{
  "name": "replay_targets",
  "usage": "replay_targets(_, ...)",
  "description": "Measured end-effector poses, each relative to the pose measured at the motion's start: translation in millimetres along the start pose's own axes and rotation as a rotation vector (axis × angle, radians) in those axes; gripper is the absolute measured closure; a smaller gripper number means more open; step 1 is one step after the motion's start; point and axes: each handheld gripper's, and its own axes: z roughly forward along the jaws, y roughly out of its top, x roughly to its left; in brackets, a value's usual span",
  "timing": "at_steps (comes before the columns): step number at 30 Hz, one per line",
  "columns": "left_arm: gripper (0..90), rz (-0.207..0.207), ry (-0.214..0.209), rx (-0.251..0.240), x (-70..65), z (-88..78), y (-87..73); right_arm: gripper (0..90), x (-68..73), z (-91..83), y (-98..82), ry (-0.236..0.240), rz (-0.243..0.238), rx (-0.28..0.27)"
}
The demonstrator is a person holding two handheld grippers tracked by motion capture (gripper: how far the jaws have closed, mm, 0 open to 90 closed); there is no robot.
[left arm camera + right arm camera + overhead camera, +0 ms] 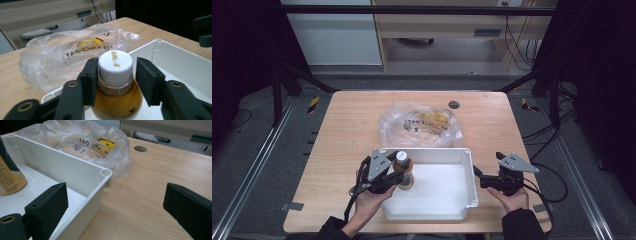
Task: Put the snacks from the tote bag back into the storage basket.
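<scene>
A small bottle of amber liquid with a white cap stands at the left end of a white plastic bin. My left gripper reaches over the bin's left wall and is shut on the bottle, one black pad on each side of its neck and shoulder. In the right gripper view the bottle's base rests on the bin floor. My right gripper is open at the bin's right wall, one jaw over the bin, the other over the table.
A crumpled clear plastic bag with printed lettering and yellow items inside lies just behind the bin, touching its far wall. A round grommet hole sits near the table's far edge. Bare wood spreads right of the bin.
</scene>
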Motion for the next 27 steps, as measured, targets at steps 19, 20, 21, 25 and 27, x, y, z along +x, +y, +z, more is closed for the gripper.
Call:
replay_targets(19,27.6,0.003,-0.042,0.000,21.6,-21.9,-7.0,5.5,-1.8,-2.5,0.4,-0.007,0.008,-0.002)
replay_targets(20,27.4,0.002,-0.040,0.000,24.1,-23.4,-7.9,5.4,-1.9,-2.8,0.6,-0.006,0.010,-0.002)
replay_targets(21,27.0,0.000,-0.039,0.001,26.6,-24.8,-8.7,5.3,-2.2,-3.1,0.6,-0.007,0.010,-0.002)
replay_targets(25,25.6,-0.005,-0.028,0.005,37.0,-30.3,-12.6,5.6,-3.5,-3.9,-0.4,-0.007,0.019,-0.009)
replay_targets(27,25.3,-0.001,-0.023,0.006,42.1,-33.3,-15.7,5.4,-5.9,-4.5,-1.8,-0.007,0.029,-0.006)
